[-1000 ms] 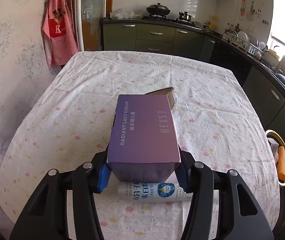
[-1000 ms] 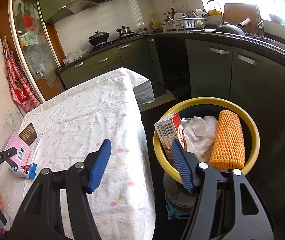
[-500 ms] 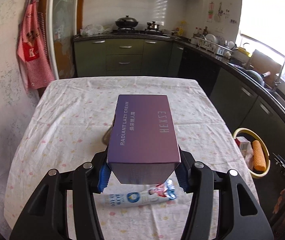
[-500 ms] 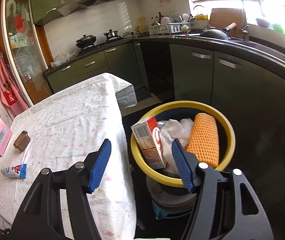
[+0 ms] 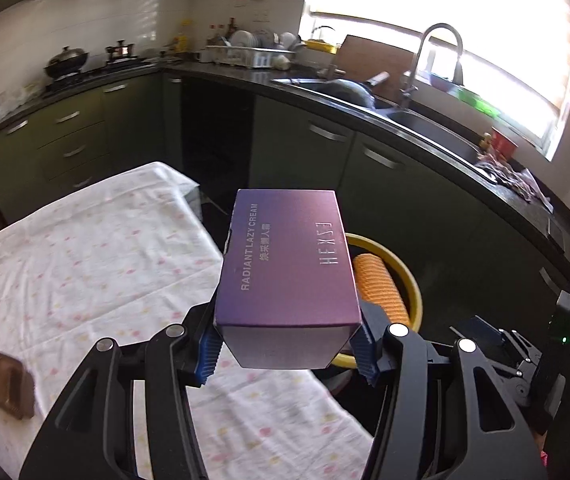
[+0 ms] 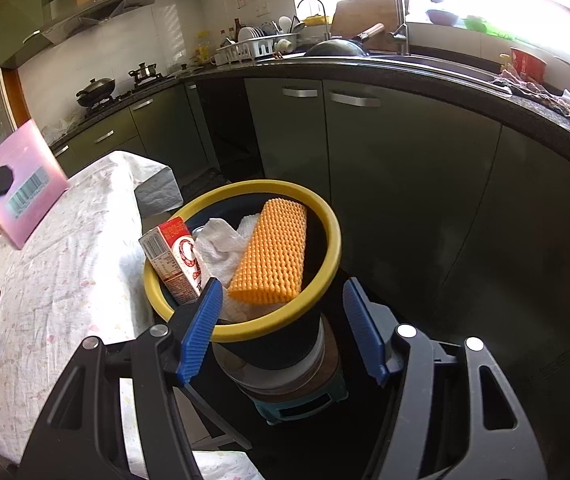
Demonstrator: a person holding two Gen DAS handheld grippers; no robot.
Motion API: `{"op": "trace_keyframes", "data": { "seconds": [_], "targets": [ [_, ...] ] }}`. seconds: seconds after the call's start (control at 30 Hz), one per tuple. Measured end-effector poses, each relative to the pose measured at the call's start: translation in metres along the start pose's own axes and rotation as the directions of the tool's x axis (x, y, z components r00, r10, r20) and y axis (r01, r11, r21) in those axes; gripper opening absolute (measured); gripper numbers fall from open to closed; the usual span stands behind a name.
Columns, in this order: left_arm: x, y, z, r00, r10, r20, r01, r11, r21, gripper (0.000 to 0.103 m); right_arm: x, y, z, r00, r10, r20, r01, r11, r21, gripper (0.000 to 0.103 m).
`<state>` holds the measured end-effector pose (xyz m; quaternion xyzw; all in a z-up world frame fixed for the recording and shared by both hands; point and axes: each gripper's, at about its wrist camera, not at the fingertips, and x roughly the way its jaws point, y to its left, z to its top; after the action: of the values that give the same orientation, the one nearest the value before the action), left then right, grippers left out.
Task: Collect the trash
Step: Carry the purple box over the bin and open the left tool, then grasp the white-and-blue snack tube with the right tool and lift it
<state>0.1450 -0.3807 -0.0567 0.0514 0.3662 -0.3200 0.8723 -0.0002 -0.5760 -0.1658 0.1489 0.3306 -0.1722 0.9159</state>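
A purple box [image 5: 289, 264] sits clamped between the blue pads [image 5: 207, 350] of the left gripper [image 5: 285, 354], held by its near end so most of its length sticks out beyond the fingertips, above the table [image 5: 85, 264] edge. Past its far end, lower down, is the yellow-rimmed bin [image 6: 327, 264]. The box looks like thin card: probably light, stiff along its edges, easily crushed on its broad faces, with a smooth printed skin that could slip. Gripping across the narrow sides, as here, seems the safest hold.

The right gripper [image 6: 285, 330] stands open with nothing between its fingers; the bin lies just ahead of them, already holding a carton [image 6: 173, 264], tissue [image 6: 221, 248] and orange mesh [image 6: 275, 258].
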Motion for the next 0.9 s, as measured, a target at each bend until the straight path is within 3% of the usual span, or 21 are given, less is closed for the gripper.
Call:
{"op": "trace_keyframes", "data": {
  "seconds": [0.2, 0.4, 0.43, 0.47, 0.5, 0.53, 0.6, 0.7, 0.9],
  "targets": [
    [0.072, -0.066, 0.023, 0.994, -0.08, -0.08, 0.088, 0.991, 0.103, 0.054, -0.002, -0.007, -0.003, 1.0, -0.015, -0.007, 0.015, 1.0, 0.011, 0.06],
    [0.138, -0.085, 0.035, 0.991, -0.069, -0.115, 0.083, 0.989, 0.123, 0.056, -0.004, -0.007, -0.003, 0.999, -0.03, -0.02, 0.031, 0.999, 0.016, 0.061],
    [0.149, -0.085, 0.035, 0.991, -0.056, -0.123, 0.072, 0.989, 0.128, 0.06, -0.005, -0.007, -0.003, 0.999, -0.032, -0.02, 0.032, 0.999, 0.016, 0.063],
    [0.157, -0.084, 0.035, 0.99, -0.046, -0.131, 0.062, 0.99, 0.123, 0.073, -0.005, -0.006, -0.002, 0.999, -0.032, -0.019, 0.033, 0.999, 0.014, 0.064],
    [0.162, -0.081, 0.035, 0.99, -0.042, -0.136, 0.058, 0.992, 0.116, 0.079, -0.006, -0.006, -0.002, 0.999, -0.032, -0.018, 0.032, 0.999, 0.013, 0.064],
    [0.166, -0.078, 0.034, 0.988, -0.046, -0.146, 0.062, 0.993, 0.105, 0.079, -0.007, -0.005, -0.002, 0.999, -0.032, -0.017, 0.032, 0.999, 0.013, 0.064],
    [0.162, -0.073, 0.036, 0.985, -0.075, -0.153, 0.089, 0.993, 0.083, 0.079, -0.007, -0.003, -0.002, 0.999, -0.031, -0.017, 0.031, 0.999, 0.01, 0.064],
    [0.128, -0.064, 0.04, 0.991, -0.104, -0.088, 0.113, 0.989, 0.095, 0.08, -0.007, 0.001, -0.002, 1.0, -0.025, -0.018, 0.025, 1.0, 0.005, 0.064],
    [0.025, -0.023, 0.037, 0.992, -0.119, 0.048, 0.114, 0.988, 0.104, 0.089, -0.006, 0.015, -0.002, 1.0, -0.006, -0.029, 0.006, 1.0, -0.028, 0.064]
  ]
}}
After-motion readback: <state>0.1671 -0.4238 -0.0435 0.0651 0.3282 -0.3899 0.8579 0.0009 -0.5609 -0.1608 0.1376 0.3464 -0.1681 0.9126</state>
